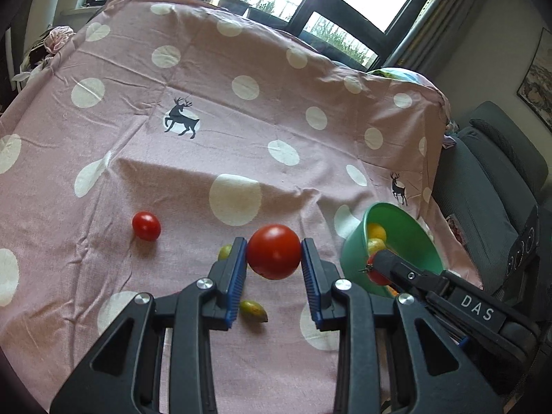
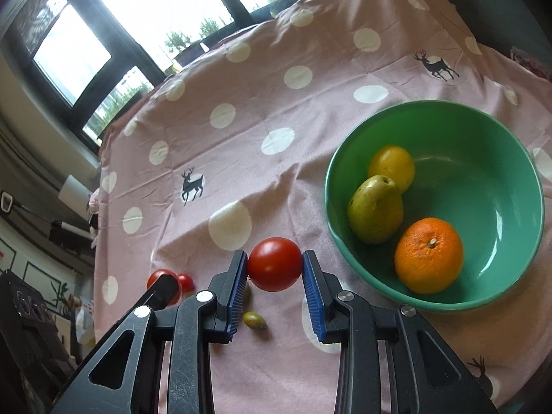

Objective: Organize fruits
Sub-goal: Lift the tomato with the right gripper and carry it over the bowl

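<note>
Pink cloth [image 1: 193, 69] with white dots and deer prints covered the table. Each gripper pinched a red tomato between its blue pads, lifted clear of the cloth.

The left gripper [image 1: 274, 252] held its tomato [image 1: 274, 252] with the pads pressed on both sides of it. Under and behind it on the cloth lay a small red tomato [image 1: 146, 226], off to the left, a small green fruit [image 1: 225, 251] half hidden behind the left pad, and an oblong green fruit [image 1: 253, 310] below the jaws. To the right stood the green bowl [image 1: 410, 238], and the right gripper [image 1: 376, 269] reached in front of it with red fruit showing at its tip.

The right gripper held the second tomato [image 2: 275, 264] the same way, pads tight against it. The bowl [image 2: 483, 172] sat to its right on the cloth and held a yellow fruit [image 2: 393, 165], a pear [image 2: 376, 208] touching it, and an orange [image 2: 429, 255] just beside the pear. The oblong green fruit [image 2: 254, 319] lay on the cloth under the jaws. At the lower left the left gripper [image 2: 165, 286] showed with its tomato, partly hidden, and the small red tomato [image 2: 186, 281] sat just behind it.
</note>
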Motion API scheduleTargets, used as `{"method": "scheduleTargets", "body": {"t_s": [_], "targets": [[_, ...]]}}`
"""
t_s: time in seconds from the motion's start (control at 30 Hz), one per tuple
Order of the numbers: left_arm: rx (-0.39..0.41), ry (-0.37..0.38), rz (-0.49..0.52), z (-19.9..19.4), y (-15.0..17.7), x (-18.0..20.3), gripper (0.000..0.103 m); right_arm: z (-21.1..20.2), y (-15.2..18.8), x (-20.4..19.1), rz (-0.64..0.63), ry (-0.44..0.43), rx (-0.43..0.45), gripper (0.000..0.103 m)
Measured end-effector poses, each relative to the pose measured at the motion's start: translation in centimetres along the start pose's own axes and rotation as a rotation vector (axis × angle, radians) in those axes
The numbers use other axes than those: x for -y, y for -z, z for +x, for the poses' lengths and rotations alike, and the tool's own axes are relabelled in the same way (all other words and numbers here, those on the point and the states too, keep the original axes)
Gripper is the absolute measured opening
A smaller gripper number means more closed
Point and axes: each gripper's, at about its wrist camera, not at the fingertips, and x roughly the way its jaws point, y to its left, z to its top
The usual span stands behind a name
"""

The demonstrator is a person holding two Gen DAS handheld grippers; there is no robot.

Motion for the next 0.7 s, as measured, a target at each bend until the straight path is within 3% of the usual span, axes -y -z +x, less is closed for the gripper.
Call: {"method": "scheduleTargets", "body": {"t_s": [0.3, 0.7], "targets": [[0.009, 0.088, 0.1, -0.1, 0.4, 3.9, 0.031, -2.7, -0.7, 1.7, 0.044, -0.013, 0.087, 0.034], [-0.022, 0.213, 0.278, 0.6, -1.0, 9.5, 0.031, -5.6, -1.7, 7.1, 0.18, 0.041, 0.21, 0.034]]}}
